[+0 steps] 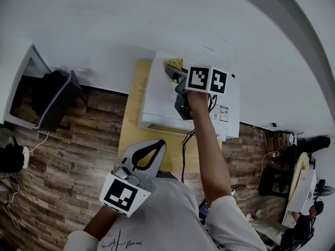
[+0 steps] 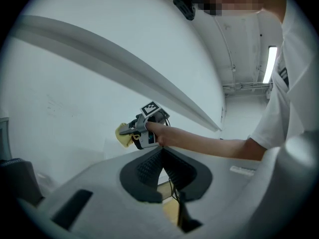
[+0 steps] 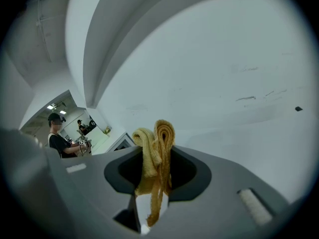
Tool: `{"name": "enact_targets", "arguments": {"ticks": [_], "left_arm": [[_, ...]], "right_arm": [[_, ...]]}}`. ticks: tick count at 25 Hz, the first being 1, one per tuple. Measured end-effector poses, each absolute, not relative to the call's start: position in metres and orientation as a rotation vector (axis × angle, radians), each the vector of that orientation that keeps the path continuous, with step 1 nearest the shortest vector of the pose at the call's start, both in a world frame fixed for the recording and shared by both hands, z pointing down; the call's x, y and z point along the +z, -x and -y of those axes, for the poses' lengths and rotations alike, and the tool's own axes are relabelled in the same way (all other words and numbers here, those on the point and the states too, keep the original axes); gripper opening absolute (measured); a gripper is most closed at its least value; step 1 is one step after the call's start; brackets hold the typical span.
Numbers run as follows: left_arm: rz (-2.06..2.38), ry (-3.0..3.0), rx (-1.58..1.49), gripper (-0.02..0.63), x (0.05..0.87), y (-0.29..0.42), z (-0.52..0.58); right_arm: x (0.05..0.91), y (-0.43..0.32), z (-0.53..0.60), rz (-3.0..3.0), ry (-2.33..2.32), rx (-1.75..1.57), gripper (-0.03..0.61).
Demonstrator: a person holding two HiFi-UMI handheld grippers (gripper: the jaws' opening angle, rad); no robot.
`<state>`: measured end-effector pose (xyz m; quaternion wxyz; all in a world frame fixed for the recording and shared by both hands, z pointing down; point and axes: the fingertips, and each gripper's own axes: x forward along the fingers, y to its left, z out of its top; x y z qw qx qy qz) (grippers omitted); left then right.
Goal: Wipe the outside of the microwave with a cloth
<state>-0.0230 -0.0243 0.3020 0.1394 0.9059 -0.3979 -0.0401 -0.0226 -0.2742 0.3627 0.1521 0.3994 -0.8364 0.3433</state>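
My left gripper (image 1: 155, 147) sits idle over the wooden surface (image 1: 131, 132), jaws pinched together on nothing. My right gripper (image 1: 174, 73) has its jaws clamped on the yellow cloth (image 1: 175, 63) at the top rear of the white microwave (image 1: 157, 106). Soft, floppy stuff, I reckon, so gripping the bunched folds suits it.

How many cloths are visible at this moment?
1: the yellow cloth, pinched in the right gripper above the microwave top's far edge by the wall. Others could be hidden.

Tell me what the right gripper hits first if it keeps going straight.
Likely the white wall behind the microwave, with the yellow cloth clamped in the right gripper touching first. Depth is unclear.
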Motion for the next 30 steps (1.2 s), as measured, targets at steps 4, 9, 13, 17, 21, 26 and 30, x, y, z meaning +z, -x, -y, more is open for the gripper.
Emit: {"name": "enact_targets", "arguments": {"ticks": [4, 9, 13, 17, 21, 26, 30], "left_arm": [[1.118, -2.628, -0.131, -0.012, 0.3, 0.011, 0.024], [1.068, -2.625, -0.118, -0.012, 0.301, -0.002, 0.029], [1.052, -2.622, -0.053, -0.012, 0.31, -0.006, 0.031], [1.018, -2.63, -0.027, -0.012, 0.315, -0.016, 0.034], [1.006, -2.633, -0.012, -0.012, 0.317, -0.024, 0.036], [0.99, -2.63, 0.005, -0.012, 0.32, -0.035, 0.041], [0.979, -2.631, 0.012, -0.012, 0.321, -0.043, 0.045]], "right_arm": [[0.361, -0.022, 0.275, 2.376, -1.242, 1.008, 0.124], [0.362, -0.089, 0.277, 2.314, -1.367, 1.012, 0.124], [0.367, -0.147, 0.275, 2.236, -1.453, 0.992, 0.124], [0.374, -0.199, 0.27, 2.185, -1.512, 1.025, 0.124], [0.378, -0.247, 0.265, 2.137, -1.572, 1.04, 0.124], [0.38, -0.306, 0.262, 2.059, -1.674, 1.026, 0.124], [0.386, -0.344, 0.259, 1.944, -1.731, 0.939, 0.124]]}}
